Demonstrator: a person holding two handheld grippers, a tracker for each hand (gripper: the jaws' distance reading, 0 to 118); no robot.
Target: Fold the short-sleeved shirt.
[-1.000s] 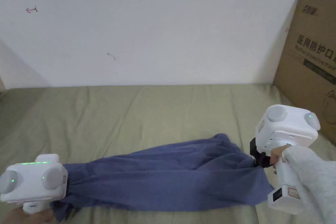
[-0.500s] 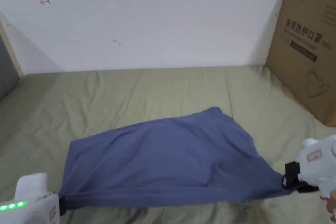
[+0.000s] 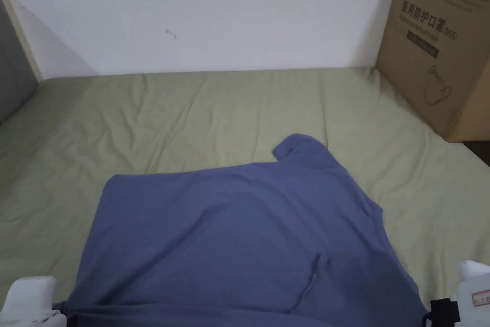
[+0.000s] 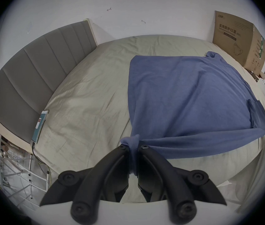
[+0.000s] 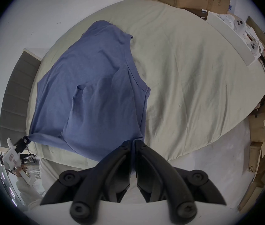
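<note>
The shirt [image 3: 239,237], blue and short-sleeved, is spread across the near half of the bed [image 3: 215,103], and we hold it by its two near corners. Most of the cloth lies flat on the olive sheet; the near edge is drawn into a taut band between our tools and hangs just past the bed's edge. One sleeve [image 3: 294,143] sticks out at the far right corner, its end curled. A small crease or pocket seam [image 3: 313,273] shows near the right corner.

Our left tool [image 4: 133,147] is clenched on the shirt's left corner: in the left gripper view a bunch of blue cloth sits pinched between both black jaws and pokes out above them. Our right tool [image 5: 132,143] is clenched on the other corner, its jaws nearly together with cloth running down between them. In the head view both white tool bodies peek in at the bottom corners.

A cardboard box [image 3: 440,40] stands on the far right of the bed against the white wall. A grey headboard [image 4: 31,76] runs along the left side, with a phone [image 4: 39,126] lying beside it.
</note>
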